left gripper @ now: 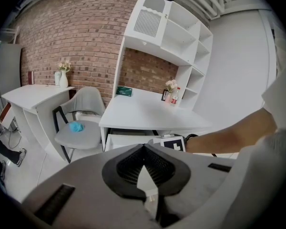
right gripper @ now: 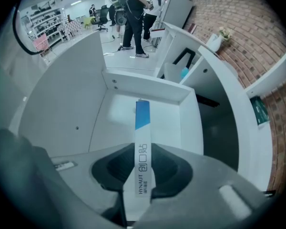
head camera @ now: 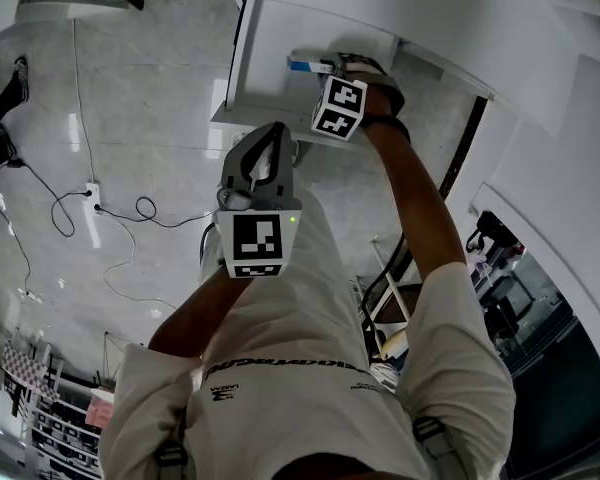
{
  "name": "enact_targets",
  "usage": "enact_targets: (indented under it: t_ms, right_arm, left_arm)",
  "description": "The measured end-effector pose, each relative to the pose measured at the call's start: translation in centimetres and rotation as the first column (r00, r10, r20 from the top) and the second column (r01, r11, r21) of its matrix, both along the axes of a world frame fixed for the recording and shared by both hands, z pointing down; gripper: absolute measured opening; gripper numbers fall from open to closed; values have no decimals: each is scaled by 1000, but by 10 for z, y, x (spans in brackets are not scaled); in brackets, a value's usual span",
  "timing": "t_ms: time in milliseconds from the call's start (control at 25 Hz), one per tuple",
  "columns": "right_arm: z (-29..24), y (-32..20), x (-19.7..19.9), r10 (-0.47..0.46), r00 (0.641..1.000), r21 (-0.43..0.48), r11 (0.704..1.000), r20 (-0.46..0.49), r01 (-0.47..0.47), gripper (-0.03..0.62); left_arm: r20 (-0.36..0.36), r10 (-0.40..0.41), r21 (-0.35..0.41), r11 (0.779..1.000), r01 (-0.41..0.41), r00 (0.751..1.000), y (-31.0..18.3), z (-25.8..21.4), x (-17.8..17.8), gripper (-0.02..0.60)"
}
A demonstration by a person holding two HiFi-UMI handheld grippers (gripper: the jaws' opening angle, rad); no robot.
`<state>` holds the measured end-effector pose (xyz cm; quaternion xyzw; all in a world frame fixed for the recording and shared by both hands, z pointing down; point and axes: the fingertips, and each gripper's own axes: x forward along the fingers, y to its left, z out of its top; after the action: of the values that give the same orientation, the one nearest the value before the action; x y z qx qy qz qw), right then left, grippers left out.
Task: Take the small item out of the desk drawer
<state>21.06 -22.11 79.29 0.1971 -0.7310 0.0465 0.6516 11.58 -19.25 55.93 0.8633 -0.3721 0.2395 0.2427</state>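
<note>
Right gripper [right gripper: 142,178] clamped on the slim white-and-blue box [right gripper: 143,123] over the open desk drawer [right gripper: 71,113].
Its jaws pinch the box's narrow sides, pointing steeply down into the drawer; the left gripper [left gripper: 145,173] has jaws together, empty, before the torso.

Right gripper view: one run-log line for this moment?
right tongs: shut on slim box | slim box: within open drawer | left tongs: shut, empty

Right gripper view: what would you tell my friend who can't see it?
The right claw is shut on a slim white-and-blue box, holding it over an open white drawer. Far behind, people stand in a bright room.
</note>
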Motion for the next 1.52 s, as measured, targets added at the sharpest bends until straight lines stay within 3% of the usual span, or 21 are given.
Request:
enact_targets:
  t_ms: [480,960,1160,1360,1520]
  right_arm:
    - [-79,11,-13,33,999,89,995,20,-35,86]
    - [-180,16,-21,168,973,213,956,156,-200,86]
    - [-227,18,-24,262,929,244,913,261,-326,86]
    - [-274,22,-22,370,847,262,836,382,-483,86]
    - [-309,32,-17,398,802,292,782,446,-551,86]
  left_arm:
    - [-5,45,67,997,-45,999,21,-46,-2,-3]
    - [-6,49,143,989,-48,999,36,-98,-16,-3]
    - [-9,49,167,985,-46,999,40,-119,-21,-3]
    - [-13,52,203,978,-48,999,42,-143,-27,-3]
    - [-12,55,247,968,-50,998,45,-166,-28,-3]
